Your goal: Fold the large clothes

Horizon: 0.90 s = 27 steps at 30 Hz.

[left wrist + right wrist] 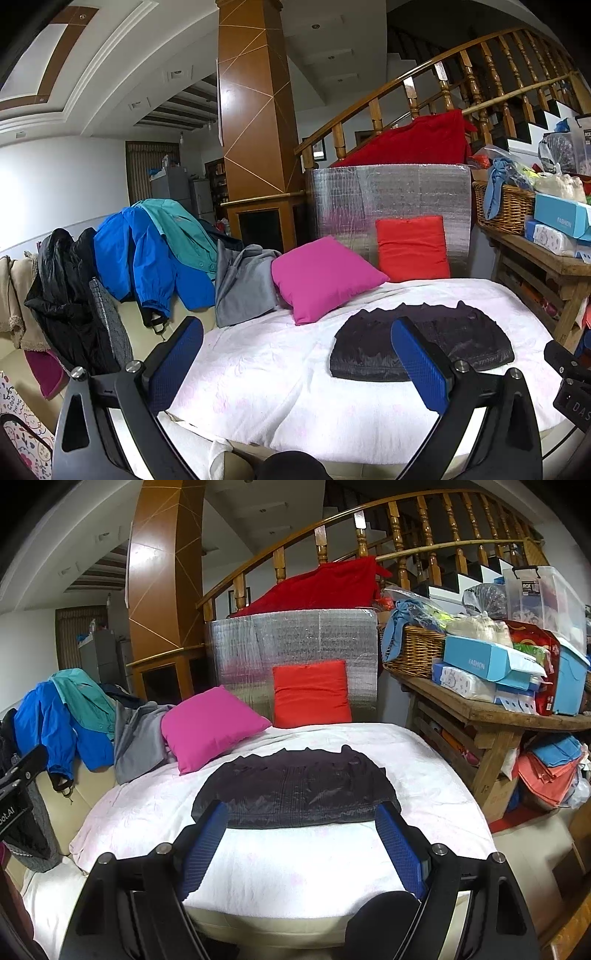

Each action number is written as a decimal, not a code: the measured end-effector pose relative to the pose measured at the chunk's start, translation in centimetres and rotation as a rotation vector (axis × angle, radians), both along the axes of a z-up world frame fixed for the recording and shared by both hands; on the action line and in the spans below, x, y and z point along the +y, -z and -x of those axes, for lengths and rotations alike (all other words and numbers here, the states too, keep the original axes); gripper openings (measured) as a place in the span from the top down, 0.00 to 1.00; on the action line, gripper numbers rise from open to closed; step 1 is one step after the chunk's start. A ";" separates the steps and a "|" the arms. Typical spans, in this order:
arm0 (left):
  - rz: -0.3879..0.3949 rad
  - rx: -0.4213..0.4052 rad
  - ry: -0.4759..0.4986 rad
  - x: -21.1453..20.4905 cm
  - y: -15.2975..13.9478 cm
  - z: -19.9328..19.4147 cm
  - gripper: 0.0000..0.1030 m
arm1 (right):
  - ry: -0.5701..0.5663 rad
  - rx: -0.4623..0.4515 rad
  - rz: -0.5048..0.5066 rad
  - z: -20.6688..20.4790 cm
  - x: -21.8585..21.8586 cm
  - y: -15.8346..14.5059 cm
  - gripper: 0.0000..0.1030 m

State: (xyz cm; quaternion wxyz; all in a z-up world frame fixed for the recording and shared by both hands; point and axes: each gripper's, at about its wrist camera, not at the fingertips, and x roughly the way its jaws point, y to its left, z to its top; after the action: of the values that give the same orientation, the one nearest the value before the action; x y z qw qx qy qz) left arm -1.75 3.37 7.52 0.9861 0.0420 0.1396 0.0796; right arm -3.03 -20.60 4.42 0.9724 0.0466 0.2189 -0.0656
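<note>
A lived-in home: a curved wooden staircase banister (369, 513) rises behind a white-covered bed (295, 867) with a magenta square cushion (210, 727) near its far edge, jackets heaped at its left edge, and a woven wicker basket (417, 653) on a cluttered rough wooden side table (491, 709).

White blanket (295, 864) clear before folded black garment (299, 786); pink cushion (210, 727) beyond.

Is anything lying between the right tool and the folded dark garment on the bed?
Nothing visible. Only bare white bedcover separates the open right tool from the dark garment; the pink cushion sits off to the side behind it.
</note>
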 end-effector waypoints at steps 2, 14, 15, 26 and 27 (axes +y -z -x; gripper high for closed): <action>-0.002 -0.002 0.000 -0.1 0.0 0.1 0.02 | 0.001 0.000 0.001 0.0 0.0 0.0 0.18; -0.002 0.004 0.002 -0.1 0.0 -0.1 0.02 | 0.004 0.011 -0.005 -0.1 0.2 0.4 0.18; -0.003 0.004 0.000 -0.1 0.1 -0.1 0.02 | 0.004 0.012 -0.006 -0.2 0.2 0.4 0.18; -0.001 0.019 0.000 -0.2 0.6 -0.7 0.02 | 0.007 0.020 0.002 -0.5 0.3 0.4 0.18; -0.001 0.019 -0.001 -0.2 0.5 -0.6 0.02 | 0.007 0.021 0.002 -0.6 0.3 0.4 0.18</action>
State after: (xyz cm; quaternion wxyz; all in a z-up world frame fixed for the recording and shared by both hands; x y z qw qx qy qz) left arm -1.11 3.16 6.98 0.9847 0.0430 0.1488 0.0798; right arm -2.46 -20.27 3.98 0.9699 0.0455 0.2290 -0.0696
